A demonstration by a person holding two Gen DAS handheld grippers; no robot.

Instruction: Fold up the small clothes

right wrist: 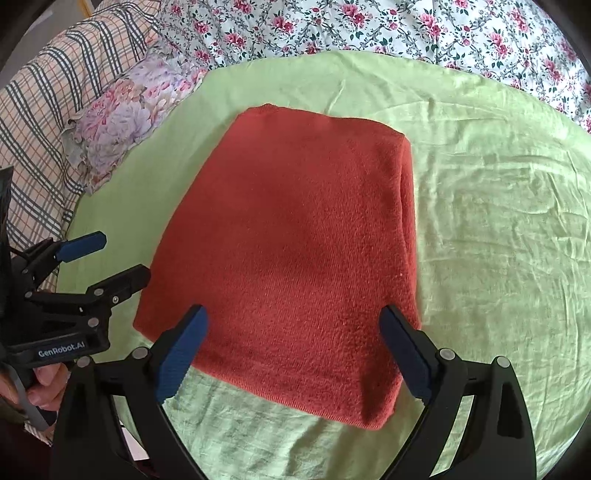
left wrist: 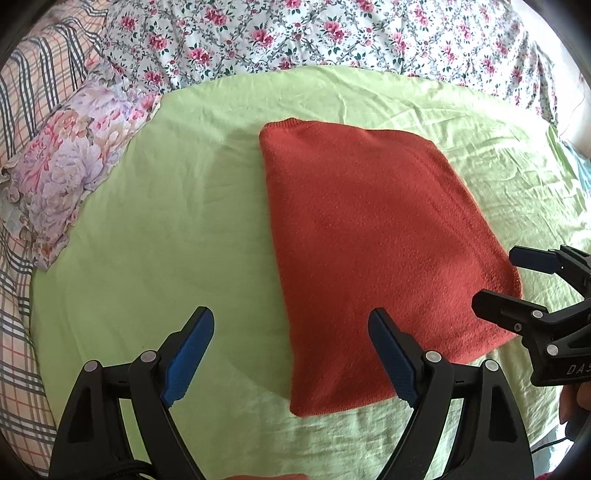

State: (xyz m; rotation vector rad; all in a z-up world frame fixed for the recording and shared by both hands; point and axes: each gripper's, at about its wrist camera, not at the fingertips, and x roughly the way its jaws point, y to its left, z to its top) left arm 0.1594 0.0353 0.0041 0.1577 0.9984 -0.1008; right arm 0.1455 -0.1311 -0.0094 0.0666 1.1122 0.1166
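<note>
Folded red sweater lies on green sheet, right gripper spread above.

I work over a bed spread with a light green sheet, creased most on its right side. On the sheet, about the middle, lies a rust-red knitted garment folded into a flat rectangle. Along the far edge of the sheet lies a white quilt with pink flowers. At the far left corner rests a pillow with large pale purple and pink blooms, and beside it, along the left edge, checked bedding.
</note>
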